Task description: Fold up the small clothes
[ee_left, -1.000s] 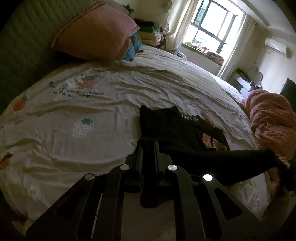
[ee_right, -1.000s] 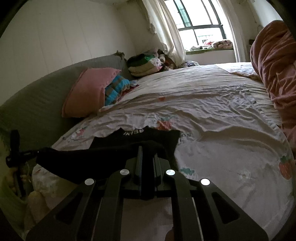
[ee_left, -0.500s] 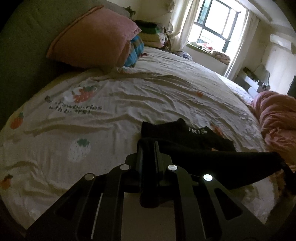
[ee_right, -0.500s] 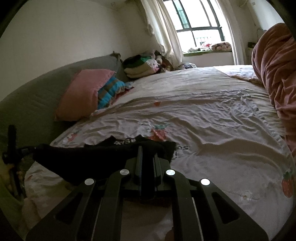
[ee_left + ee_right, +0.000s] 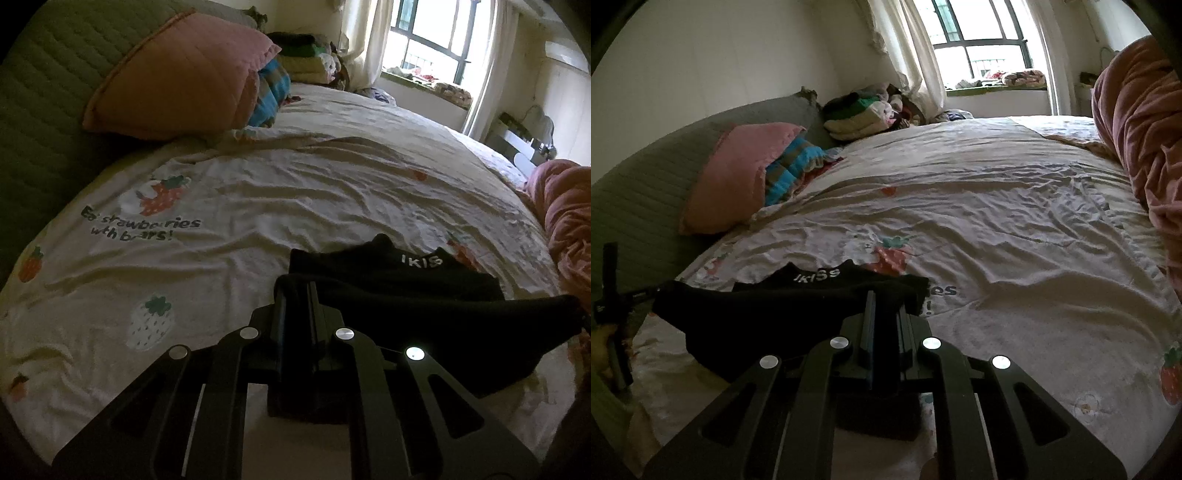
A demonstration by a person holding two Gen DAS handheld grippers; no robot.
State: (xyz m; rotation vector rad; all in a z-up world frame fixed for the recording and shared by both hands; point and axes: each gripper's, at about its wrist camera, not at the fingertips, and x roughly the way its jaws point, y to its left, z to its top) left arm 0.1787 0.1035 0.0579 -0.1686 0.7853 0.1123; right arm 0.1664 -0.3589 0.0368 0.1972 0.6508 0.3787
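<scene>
A small black garment with white lettering lies partly on the strawberry-print bed sheet. Its near edge is lifted and stretched between my two grippers, folding over the part that lies flat. My left gripper is shut on the garment's left corner. In the right wrist view my right gripper is shut on the other corner of the black garment. The left gripper shows at that view's far left edge, holding the stretched cloth.
A pink pillow and a blue striped cushion lean on the green headboard. Folded clothes are stacked near the window. A pink blanket is heaped along the bed's right side.
Both grippers carried the lifted edge forward over the bed and a little lower. The folded-over part now covers more of the flat garment; its orange print is hidden.
</scene>
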